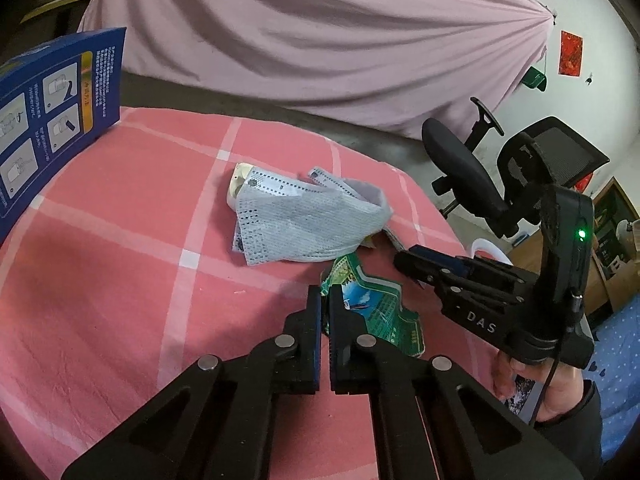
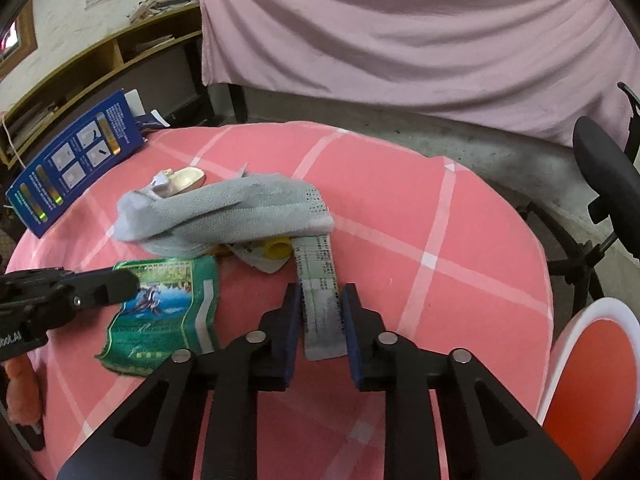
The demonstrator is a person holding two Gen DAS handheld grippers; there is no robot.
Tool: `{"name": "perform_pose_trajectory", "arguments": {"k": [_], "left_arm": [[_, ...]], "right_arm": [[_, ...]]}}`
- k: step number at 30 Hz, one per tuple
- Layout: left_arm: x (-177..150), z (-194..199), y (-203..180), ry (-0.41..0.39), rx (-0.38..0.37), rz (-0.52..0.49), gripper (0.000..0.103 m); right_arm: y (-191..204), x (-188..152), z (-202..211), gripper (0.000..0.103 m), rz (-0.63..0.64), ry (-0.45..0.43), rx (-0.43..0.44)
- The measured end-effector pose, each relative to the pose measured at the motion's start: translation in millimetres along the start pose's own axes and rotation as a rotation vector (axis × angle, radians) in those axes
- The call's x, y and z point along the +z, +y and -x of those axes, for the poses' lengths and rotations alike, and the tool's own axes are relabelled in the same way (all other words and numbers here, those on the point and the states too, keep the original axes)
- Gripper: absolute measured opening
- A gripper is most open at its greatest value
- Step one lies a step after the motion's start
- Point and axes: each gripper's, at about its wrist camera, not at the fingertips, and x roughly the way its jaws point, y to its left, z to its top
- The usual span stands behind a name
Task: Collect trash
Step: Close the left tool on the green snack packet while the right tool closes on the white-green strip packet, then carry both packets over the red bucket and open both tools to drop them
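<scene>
On the pink checked table (image 2: 460,216) lies a small pile of trash. A grey cloth (image 2: 224,212) sits in the middle, all bunched up. A cream scrap (image 2: 188,178) pokes out at its far end, and something yellow (image 2: 278,249) peeks out from under its near edge, but it is too hidden to tell what it is.

Just beside the cloth, on the near side, lies a green wrapper (image 2: 164,312) with a picture on it. The left claw (image 1: 325,312) has its two fingers almost together, with only a thin gap. They sit at the wrapper's edge and seem to pinch it, though the view there is poor and I cannot be sure.

A long paper strip (image 2: 322,300) runs from under the cloth toward the right claw (image 2: 322,332). That claw is partly open, with one finger on each side of the strip. The pads (image 2: 292,320) do not touch the strip.

A blue box (image 1: 52,112) stands at the far left edge of the table, well apart from the trash. A black chair (image 1: 504,168) stands on the floor to the right. A pink sheet (image 2: 400,32) hangs behind the table. An orange and white thing (image 2: 592,364) sits low at the right.
</scene>
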Motion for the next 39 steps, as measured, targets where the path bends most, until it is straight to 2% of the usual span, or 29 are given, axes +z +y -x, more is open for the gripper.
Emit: {"name": "perform_pose_trajectory", "arguments": {"k": [3, 6, 9, 12, 17, 20, 24, 29, 34, 39], "left_arm": [[-3.9, 4.6, -6.5, -0.025, -0.009, -0.016, 0.001], [-9.1, 15.7, -11.0, -0.07, 0.018, -0.035, 0.0], [-16.3, 28.2, -17.5, -0.125, 0.056, -0.058, 0.0], [-27.7, 40.3, -35.5, -0.198, 0.124, -0.12, 0.0], [-52.8, 53.4, -60.3, -0.302, 0.218, -0.191, 0.0], [-70.4, 62.8, -66.8, -0.367, 0.237, -0.19, 0.0], [-81.1, 69.5, -82.6, -0.455, 0.226, -0.187, 0.0], [-83.9, 80.5, -114.2, -0.564, 0.188, -0.224, 0.0], [-82.5, 85.4, -151.9, -0.645, 0.16, -0.305, 0.0], [-80.2, 81.9, -190.0, -0.705, 0.123, -0.407, 0.0]], "right_arm": [[1.4, -5.2, 8.0, 0.016, -0.012, -0.015, 0.01], [2.9, -13.0, 23.3, 0.016, -0.032, -0.047, 0.012], [5.7, -20.2, 36.5, 0.016, -0.055, -0.085, 0.017], [11.4, -30.6, 51.9, 0.016, -0.078, -0.138, 0.028], [23.4, -46.7, 88.6, 0.016, -0.084, -0.307, -0.006], [31.0, -58.4, 115.0, 0.016, -0.07, -0.429, -0.04], [32.2, -70.3, 137.5, 0.016, -0.074, -0.548, -0.05], [28.9, -81.5, 165.2, 0.016, -0.062, -0.718, -0.109], [7.2, -92.7, 191.8, 0.016, -0.127, -0.849, -0.15], [-16.5, -106.7, 216.5, 0.016, -0.188, -0.936, -0.184]]}}
